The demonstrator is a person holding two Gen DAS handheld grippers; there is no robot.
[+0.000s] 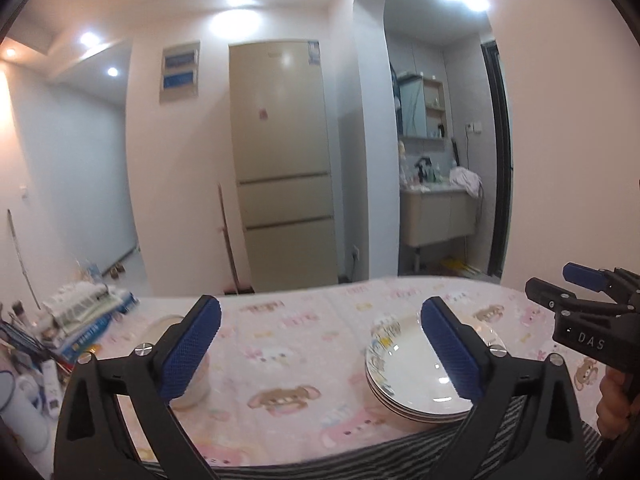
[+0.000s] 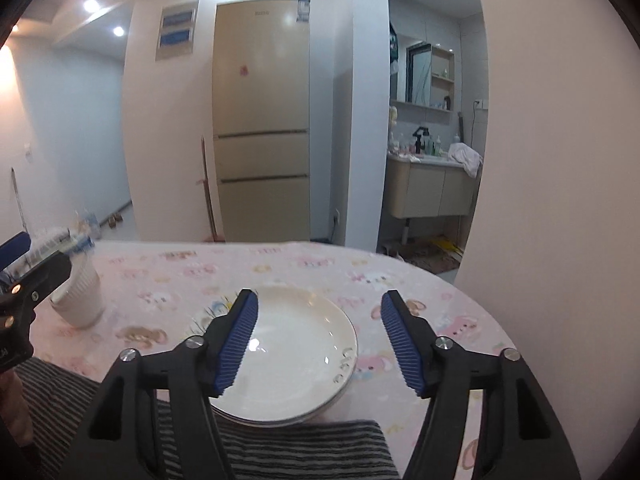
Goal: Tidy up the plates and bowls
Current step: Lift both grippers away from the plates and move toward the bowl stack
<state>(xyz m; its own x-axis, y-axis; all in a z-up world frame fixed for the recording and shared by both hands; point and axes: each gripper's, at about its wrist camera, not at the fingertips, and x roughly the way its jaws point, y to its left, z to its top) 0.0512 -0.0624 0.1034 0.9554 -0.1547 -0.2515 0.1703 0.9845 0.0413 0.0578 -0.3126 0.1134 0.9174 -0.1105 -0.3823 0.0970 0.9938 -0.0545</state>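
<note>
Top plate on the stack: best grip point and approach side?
Pinch the rim of the top plate at its near-right edge, coming in low from the table's near side. It is shallow and nested in the plate stack, so probably only the overhanging rim offers the pads purchase.

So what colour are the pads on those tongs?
Blue pads, on black arms; clearest in the right wrist view.

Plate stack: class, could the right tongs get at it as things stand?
Probably yes. The right tongs stand open above the plate stack, nothing lying between them, and the ribbed cup sits well off to the side.
</note>
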